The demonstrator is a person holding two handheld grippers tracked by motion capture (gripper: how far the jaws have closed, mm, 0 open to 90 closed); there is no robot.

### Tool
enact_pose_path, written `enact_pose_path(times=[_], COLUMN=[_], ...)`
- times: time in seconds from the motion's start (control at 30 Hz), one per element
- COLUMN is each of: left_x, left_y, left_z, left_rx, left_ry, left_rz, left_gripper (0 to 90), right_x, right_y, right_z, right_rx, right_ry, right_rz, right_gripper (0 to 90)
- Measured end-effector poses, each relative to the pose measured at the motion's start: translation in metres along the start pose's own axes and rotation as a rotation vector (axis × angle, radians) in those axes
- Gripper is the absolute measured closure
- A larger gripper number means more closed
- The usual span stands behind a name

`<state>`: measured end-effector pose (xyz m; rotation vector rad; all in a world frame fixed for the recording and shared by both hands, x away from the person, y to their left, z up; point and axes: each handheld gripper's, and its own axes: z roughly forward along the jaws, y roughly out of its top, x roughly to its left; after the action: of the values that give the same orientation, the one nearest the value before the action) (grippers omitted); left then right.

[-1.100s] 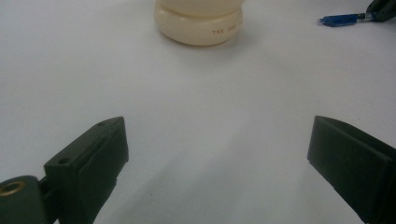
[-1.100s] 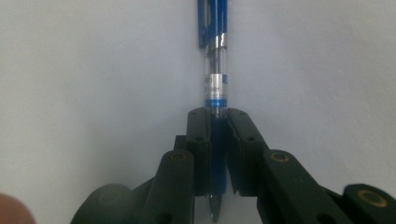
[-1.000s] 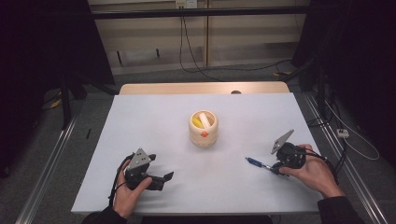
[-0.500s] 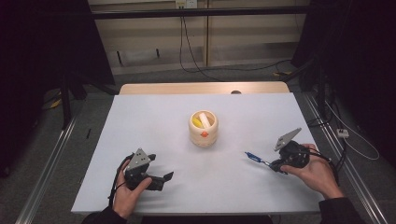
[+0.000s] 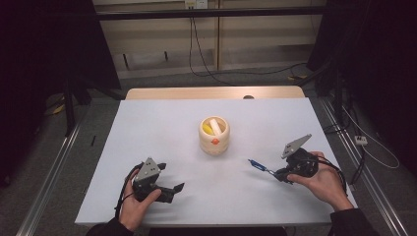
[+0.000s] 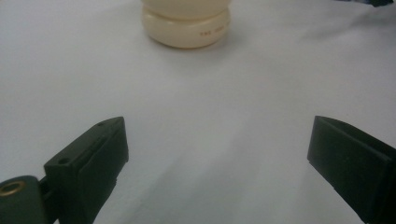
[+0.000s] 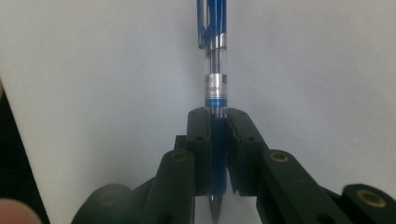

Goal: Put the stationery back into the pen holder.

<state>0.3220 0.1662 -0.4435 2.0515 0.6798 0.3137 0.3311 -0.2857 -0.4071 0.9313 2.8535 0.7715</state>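
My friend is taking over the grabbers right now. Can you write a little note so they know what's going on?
Right gripper: shut on the blue-and-clear plastic ballpoint pen, gripped near its tip end, clip end pointing away toward the cream round holder.
Left gripper: open, holding nothing, resting low over the white table at the near left, aimed at the holder.
The holder stands at the table's middle with a white stick and something yellow inside.
Done: pen is picked up.
Left, probably: carry the pen over and drop it into the holder; the left gripper could steady the holder.
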Motion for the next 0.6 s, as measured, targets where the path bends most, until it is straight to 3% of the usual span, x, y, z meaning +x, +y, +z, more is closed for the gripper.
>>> enact_pose_path(times=[0.27, 0.53, 0.6], left_x=[-0.012, -0.023, -0.025], left_y=[0.005, 0.016, 0.02], left_z=[0.004, 0.011, 0.014], left_rx=[0.003, 0.024, 0.028], left_ry=[-0.026, -0.048, -0.045], left_rz=[0.083, 0.145, 0.144], left_gripper=[5.2, 6.1, 6.6], right_x=[0.012, 0.019, 0.021], right_y=[0.016, 0.033, 0.04], right_z=[0.004, 0.017, 0.023], right_rx=[-0.003, 0.009, 0.02], right_ry=[0.004, 0.037, 0.045], right_rz=[-0.038, -0.059, -0.071], right_gripper=[80.3, 80.4, 80.3])
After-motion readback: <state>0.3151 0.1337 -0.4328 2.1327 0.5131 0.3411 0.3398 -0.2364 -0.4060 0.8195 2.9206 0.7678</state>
